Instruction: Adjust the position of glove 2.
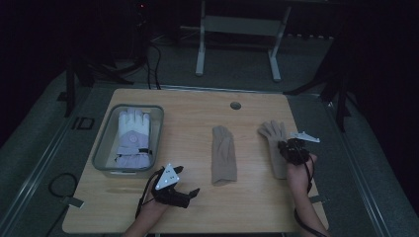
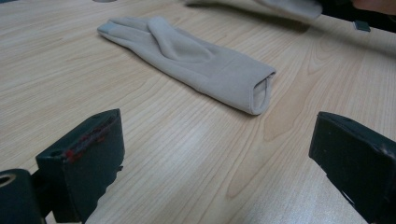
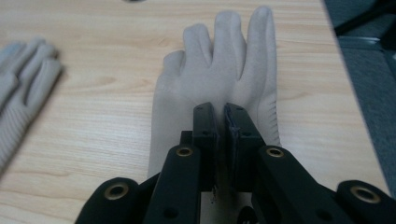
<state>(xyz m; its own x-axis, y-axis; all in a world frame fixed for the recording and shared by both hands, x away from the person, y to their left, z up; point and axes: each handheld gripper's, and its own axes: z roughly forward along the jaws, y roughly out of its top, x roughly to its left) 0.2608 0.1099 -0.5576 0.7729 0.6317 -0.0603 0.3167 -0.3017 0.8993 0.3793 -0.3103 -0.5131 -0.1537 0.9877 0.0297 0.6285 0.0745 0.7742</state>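
Two beige gloves lie on the wooden table [image 1: 188, 118]. The middle glove [image 1: 223, 153] [image 2: 196, 60] [image 3: 23, 93] lies flat, cuff toward me. The right glove [image 1: 273, 133] [image 3: 224, 70] [image 2: 280, 7] points its fingers away from me. My right gripper [image 1: 286, 148] [image 3: 220, 112] is shut on its cuff end, and in the left gripper view that end hangs just above the wood. My left gripper [image 1: 187, 180] [image 2: 215, 135] stands open near the front edge, jaws wide, aimed at the middle glove's cuff with nothing between them.
A grey bin [image 1: 104, 143] at the table's left holds a white and lilac padded glove [image 1: 132, 136]. A round cable hole [image 1: 235, 105] sits near the far edge. White desk legs [image 1: 200, 49] stand on the floor beyond the table.
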